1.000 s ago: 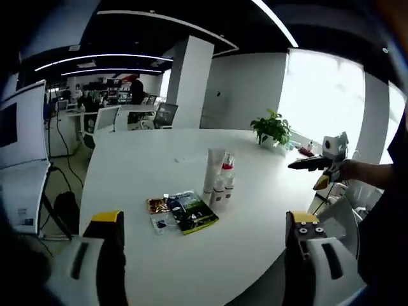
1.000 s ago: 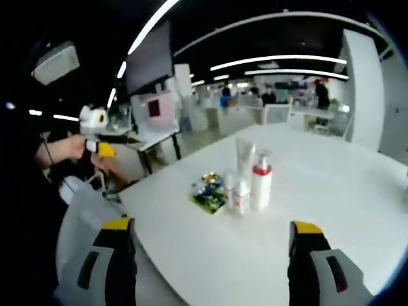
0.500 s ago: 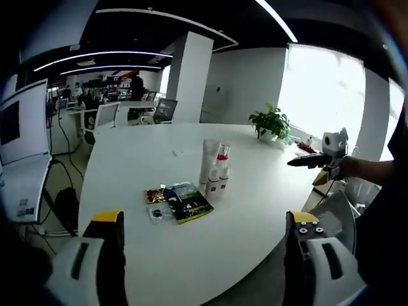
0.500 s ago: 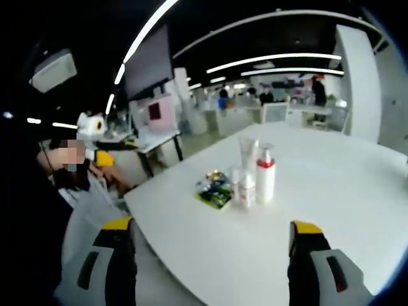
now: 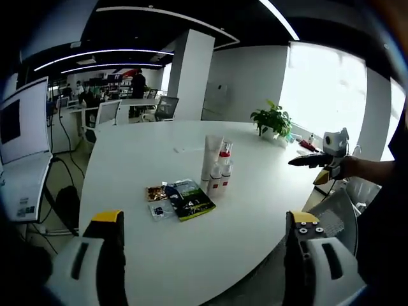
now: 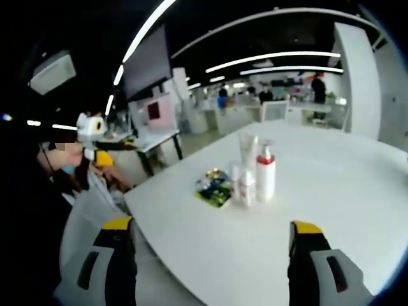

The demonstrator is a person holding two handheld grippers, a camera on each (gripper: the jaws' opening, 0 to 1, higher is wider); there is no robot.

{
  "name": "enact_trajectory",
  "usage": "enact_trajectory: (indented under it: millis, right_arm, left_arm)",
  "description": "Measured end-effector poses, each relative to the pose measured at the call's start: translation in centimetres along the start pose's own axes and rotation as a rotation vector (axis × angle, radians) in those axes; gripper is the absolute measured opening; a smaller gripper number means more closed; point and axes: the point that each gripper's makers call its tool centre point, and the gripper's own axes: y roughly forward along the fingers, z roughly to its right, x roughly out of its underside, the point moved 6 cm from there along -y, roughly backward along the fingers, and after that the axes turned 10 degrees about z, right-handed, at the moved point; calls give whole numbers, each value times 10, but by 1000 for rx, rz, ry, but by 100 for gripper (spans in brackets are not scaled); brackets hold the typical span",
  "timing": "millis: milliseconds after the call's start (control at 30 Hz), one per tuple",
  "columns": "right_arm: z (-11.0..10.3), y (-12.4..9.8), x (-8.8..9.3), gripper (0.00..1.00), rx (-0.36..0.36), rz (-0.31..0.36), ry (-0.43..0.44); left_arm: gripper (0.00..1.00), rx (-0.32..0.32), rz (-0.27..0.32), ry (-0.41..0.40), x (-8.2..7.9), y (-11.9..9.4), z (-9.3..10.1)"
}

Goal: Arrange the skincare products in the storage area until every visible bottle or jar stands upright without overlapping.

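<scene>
Nearest in the left gripper view, left gripper (image 5: 204,255) with both yellow-tipped jaws spread wide, nothing between them, hanging off the near edge of the white table (image 5: 140,255); same in the right gripper view for the right gripper (image 6: 210,261), jaws wide apart and holding nothing, off the table edge (image 6: 210,268). Farther in on the table top, towards its middle, flat sachets (image 5: 180,201) lying in a loose cluster, one dark green, one gold, a smaller pale one beside them; seen again as a small coloured patch (image 6: 213,188) in the right gripper view. Just beside the sachets, a tight upright group of skincare products: white tube (image 5: 211,159) standing on its cap, pump bottle (image 5: 225,164) with a red collar, and small bottles (image 5: 215,183) in front, close enough that cannot tell whether touching; also tube (image 6: 247,153), pump bottle (image 6: 265,175) and small bottles (image 6: 242,190). Past the far-right table edge, right gripper (image 5: 315,160) held in a hand. At the far table edge, potted plant (image 5: 273,124). Beyond, white pillar (image 5: 190,76), office chairs (image 5: 131,115) and desks
</scene>
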Motion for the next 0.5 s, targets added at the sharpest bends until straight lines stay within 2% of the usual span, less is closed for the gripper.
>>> enact_trajectory:
  millis: [500]
  right_arm:
    - [0, 5, 4, 99, -6, -10, 13]
  left_arm:
    - [99, -13, -3, -13, 2, 2, -3]
